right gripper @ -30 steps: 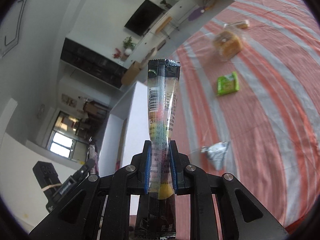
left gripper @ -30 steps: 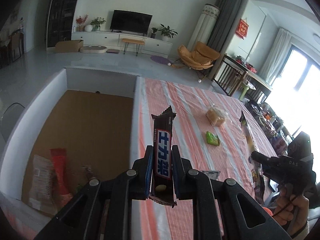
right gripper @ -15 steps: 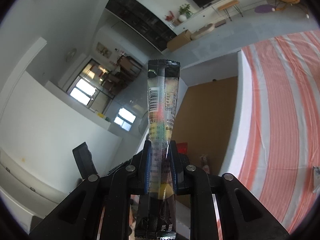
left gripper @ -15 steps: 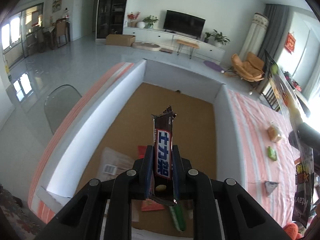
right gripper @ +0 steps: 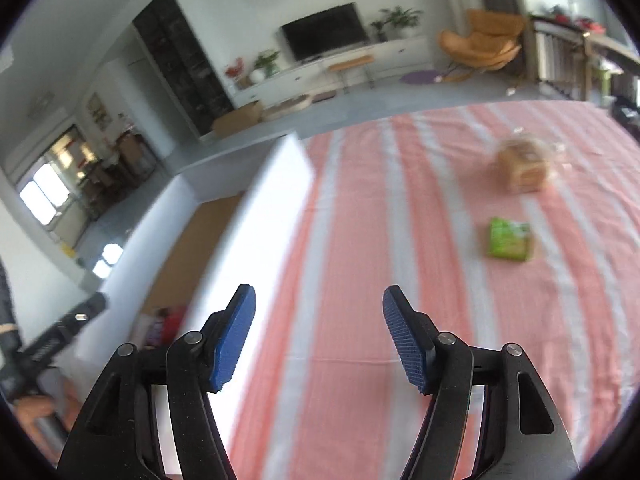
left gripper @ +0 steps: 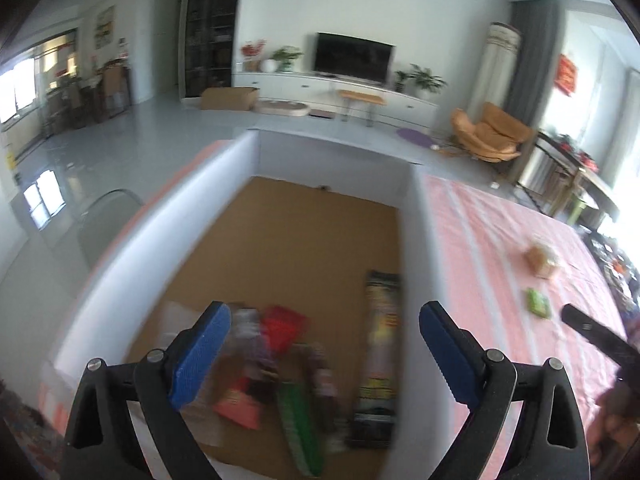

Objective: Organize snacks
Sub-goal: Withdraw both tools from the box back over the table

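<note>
Green, crinkly snack packet (right gripper: 510, 239), judged light and slippery, is best pinched by an edge beside the white box (right gripper: 256, 216); both tools (left gripper: 322, 354) (right gripper: 318, 336) are held spread, empty.

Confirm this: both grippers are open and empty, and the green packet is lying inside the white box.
Not quite. Both the left gripper and right gripper are open and empty, but the right wrist view shows the green packet on the striped tablecloth, outside the white box.
</note>
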Tool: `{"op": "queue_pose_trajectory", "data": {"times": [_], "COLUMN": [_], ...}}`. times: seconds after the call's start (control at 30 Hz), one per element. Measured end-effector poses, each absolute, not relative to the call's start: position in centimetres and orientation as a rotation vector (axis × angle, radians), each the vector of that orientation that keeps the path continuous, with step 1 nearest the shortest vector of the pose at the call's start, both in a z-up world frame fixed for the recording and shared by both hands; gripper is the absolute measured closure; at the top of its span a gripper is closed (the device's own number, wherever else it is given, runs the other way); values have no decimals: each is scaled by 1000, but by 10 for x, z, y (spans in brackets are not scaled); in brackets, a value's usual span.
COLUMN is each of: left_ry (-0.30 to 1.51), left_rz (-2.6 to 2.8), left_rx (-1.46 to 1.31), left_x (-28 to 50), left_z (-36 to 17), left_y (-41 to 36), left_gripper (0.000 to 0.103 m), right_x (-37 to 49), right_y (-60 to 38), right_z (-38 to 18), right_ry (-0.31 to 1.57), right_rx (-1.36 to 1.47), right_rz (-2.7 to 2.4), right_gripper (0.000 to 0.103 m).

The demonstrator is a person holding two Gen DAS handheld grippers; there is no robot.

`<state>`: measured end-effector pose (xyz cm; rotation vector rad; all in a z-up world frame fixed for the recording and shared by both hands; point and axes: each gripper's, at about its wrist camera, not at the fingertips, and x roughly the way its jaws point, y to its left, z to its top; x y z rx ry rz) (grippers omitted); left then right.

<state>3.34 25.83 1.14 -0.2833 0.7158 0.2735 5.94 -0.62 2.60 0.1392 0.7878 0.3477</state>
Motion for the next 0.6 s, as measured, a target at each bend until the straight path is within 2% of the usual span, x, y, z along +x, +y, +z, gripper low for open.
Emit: {"op": "queue_pose_trajectory", "data": {"times": [0.27,0.47,0.6], "left_ry": [793,906,937], "left_rz": [-124,-194,-144], "left_rx": [-186,-110,-56], "left_x": [67,101,111], "left_z": [7,-48,-84], "left_y": [115,44,31], "left_gripper": [6,6,6], "right_x": [70,61,68], "right_y": [-146,-173,-181], "right_z": [-23,-32,-52], "right_ry": [809,817,868], "right_rx": [116,190,188], "right_rz": [-125,-166,-176], "right_gripper": [33,33,33]}}
